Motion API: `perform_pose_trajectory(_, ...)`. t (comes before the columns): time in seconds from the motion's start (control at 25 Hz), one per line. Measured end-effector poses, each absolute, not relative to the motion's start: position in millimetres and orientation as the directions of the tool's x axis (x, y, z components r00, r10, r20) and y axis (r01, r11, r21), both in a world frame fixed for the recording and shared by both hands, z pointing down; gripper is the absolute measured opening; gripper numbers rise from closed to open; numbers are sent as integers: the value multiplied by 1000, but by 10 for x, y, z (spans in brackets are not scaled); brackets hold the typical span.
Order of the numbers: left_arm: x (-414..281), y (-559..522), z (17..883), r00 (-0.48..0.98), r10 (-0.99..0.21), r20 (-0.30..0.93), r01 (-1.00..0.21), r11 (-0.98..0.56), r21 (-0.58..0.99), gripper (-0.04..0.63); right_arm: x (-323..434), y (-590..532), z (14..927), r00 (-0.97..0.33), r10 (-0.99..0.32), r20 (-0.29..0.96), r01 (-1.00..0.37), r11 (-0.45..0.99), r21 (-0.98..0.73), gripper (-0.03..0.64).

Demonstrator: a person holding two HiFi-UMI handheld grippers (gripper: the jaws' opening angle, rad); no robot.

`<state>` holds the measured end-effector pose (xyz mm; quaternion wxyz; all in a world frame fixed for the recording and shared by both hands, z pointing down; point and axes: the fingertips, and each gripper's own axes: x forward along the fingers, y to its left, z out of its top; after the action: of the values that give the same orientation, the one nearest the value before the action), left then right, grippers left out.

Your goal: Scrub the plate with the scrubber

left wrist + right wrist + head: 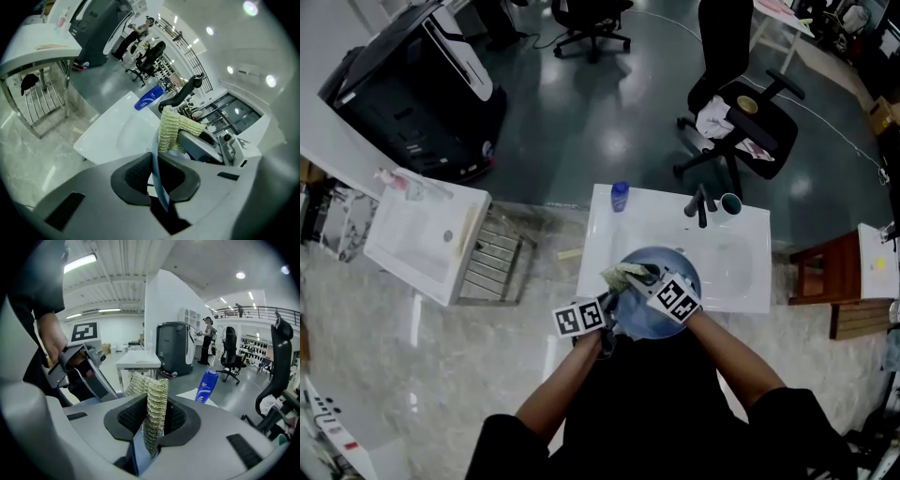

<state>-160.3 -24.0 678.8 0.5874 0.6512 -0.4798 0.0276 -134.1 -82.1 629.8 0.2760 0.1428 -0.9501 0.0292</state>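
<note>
A round blue plate (667,317) is held over the white sink (741,272) in the head view. My left gripper (607,313) is shut on the plate's near-left rim. In the left gripper view the thin blue plate edge (158,185) runs between the pads of the left gripper (155,176). A yellow-green mesh scrubber (623,275) rests on the plate's far-left part, and my right gripper (645,278) is shut on it. The right gripper view shows the scrubber (154,401) pinched in the right gripper (151,417), with a sliver of plate (138,452) beside it.
At the sink's back edge stand a blue bottle (620,196), a black faucet (701,204) and a cup (730,202). A second white basin (422,230) and a metal rack (492,262) are to the left. A black office chair (750,122) and a wooden stool (825,272) are on the right.
</note>
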Motion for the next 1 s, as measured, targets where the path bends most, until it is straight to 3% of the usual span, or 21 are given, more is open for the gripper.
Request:
perform_pose_trajectory(0.48,-1497,-231,6737,566,-589,577,-630,143,763,29,-1368,-950,6269,-743,-389,545,-209,908,363,67)
perform_pose_trajectory(1.0,-1432,-200,6702,573,-587,572,-612,158,775,38,-1039,-1275,6296,-659,-513,550,-311,852,422,67)
